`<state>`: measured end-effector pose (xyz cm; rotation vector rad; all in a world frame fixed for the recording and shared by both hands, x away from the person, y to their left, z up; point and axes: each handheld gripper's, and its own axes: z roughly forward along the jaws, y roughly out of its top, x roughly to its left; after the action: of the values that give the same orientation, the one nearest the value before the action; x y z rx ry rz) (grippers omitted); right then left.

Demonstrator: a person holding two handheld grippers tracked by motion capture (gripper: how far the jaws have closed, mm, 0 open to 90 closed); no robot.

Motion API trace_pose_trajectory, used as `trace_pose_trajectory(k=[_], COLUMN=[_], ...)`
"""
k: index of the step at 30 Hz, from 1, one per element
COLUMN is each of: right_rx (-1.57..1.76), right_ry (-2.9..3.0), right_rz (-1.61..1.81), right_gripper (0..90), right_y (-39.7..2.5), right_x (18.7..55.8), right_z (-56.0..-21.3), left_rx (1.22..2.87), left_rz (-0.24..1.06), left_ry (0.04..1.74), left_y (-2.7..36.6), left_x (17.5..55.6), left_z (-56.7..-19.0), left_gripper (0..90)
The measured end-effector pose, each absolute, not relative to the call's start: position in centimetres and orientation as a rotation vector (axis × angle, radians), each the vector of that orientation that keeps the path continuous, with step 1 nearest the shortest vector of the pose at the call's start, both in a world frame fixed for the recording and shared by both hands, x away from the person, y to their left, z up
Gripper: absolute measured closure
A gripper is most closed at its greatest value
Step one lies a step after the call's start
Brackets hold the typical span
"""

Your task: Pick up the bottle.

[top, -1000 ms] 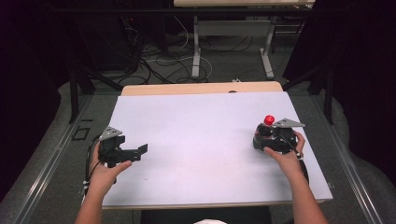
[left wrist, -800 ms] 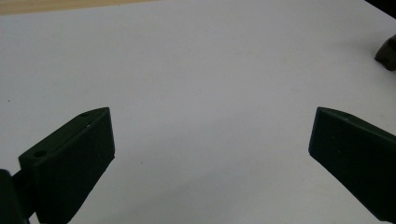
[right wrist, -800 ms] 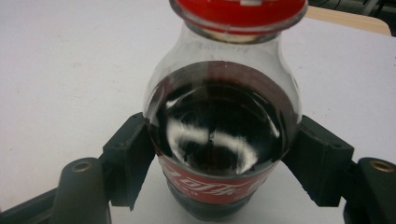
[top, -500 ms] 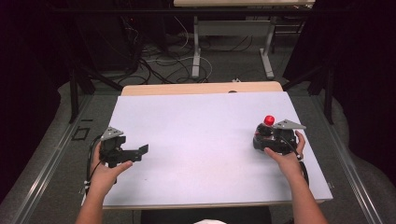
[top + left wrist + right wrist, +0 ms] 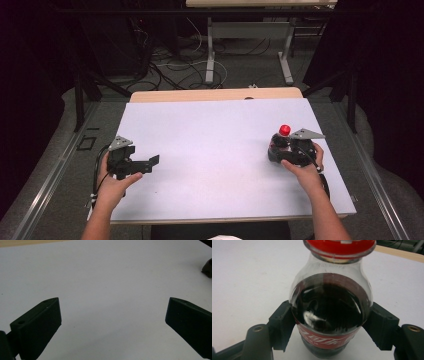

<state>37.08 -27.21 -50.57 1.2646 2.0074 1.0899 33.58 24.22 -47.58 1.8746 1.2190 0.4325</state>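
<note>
Two tongs: right tongs [image 5: 331,322] clamped on upright cola bottle [image 5: 331,312]; left tongs [image 5: 112,322] spread wide, holding nothing.

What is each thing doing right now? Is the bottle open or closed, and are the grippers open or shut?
Bottle: upright on the table, red cap on, filled with dark drink.
Right gripper: shut on the bottle, jaws on both sides.
Left gripper: open wide, holding nothing.
Table: white top, bare in the middle.
</note>
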Motion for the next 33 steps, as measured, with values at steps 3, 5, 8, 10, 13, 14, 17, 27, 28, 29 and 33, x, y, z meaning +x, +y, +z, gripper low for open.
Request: trace_pose_trajectory(k=[3, 5, 8, 10, 13, 14, 17, 27, 28, 29, 33], right_rx=[1.252, 1.222, 1.186, 1.159, 1.128, 1.114, 1.077, 0.969, 0.955, 0.949, 0.911], right_ry=[2.037, 2.054, 2.072, 2.089, 2.107, 2.115, 2.141, 2.24, 2.231, 2.237, 2.268], right_rz=[1.108, 1.121, 1.127, 1.129, 1.149, 1.148, 1.154, 1.191, 1.204, 1.212, 1.234], right_gripper=[30.2, 30.2, 30.2, 30.1, 30.1, 30.1, 30.1, 30.1, 30.1, 30.2, 30.1], right_y=[-26.4, -25.8, -24.8, -24.2, -23.1, -22.8, -21.7, -18.6, -18.3, -18.0, -17.0], right_x=[36.6, 36.4, 36.0, 35.7, 35.3, 35.2, 34.7, 33.3, 33.2, 33.1, 32.6], right_z=[-50.0, -49.7, -49.3, -49.0, -48.7, -48.6, -48.4, -47.9, -47.9, -48.0, -48.0], left_rx=[1.886, 1.877, 1.884, 1.886, 1.895, 1.887, 1.905, 1.903, 1.905, 1.903, 1.918], left_rz=[0.433, 0.431, 0.439, 0.427, 0.438, 0.429, 0.432, 0.406, 0.399, 0.397, 0.371], left_ry=[1.213, 1.214, 1.205, 1.204, 1.189, 1.195, 1.183, 1.116, 1.105, 1.091, 1.037], left_y=[24.2, 24.1, 24.1, 23.9, 23.7, 23.5, 23.3, 21.7, 21.5, 21.2, 20.1], left_x=[33.5, 33.5, 33.5, 33.4, 33.4, 33.4, 33.4, 32.8, 32.7, 32.7, 32.4], left_z=[-47.5, -47.5, -47.5, -47.4, -47.4, -47.4, -47.3, -46.6, -46.5, -46.4, -46.0], left_gripper=[0.5, 0.5, 0.5, 0.6, 0.7, 0.8, 1.2, 1.2, 1.2, 1.2, 1.2])
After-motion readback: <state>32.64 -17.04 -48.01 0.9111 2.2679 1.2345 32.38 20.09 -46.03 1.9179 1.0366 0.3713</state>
